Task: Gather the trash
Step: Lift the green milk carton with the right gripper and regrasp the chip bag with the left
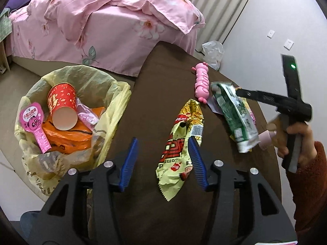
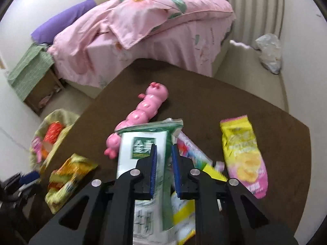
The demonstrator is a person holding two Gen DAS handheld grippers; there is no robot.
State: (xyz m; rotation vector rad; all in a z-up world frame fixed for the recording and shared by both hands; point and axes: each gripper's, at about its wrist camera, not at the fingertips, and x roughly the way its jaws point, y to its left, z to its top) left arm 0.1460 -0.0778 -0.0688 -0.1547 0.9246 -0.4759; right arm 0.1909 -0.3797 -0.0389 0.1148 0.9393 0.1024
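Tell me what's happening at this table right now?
A person is clearing wrappers off a brown table into a lined bin beside it. The right gripper is shut on a green-and-white packet. The left gripper is open and empty, with a yellow wrapper by one finger. A pink toy lies untouched.
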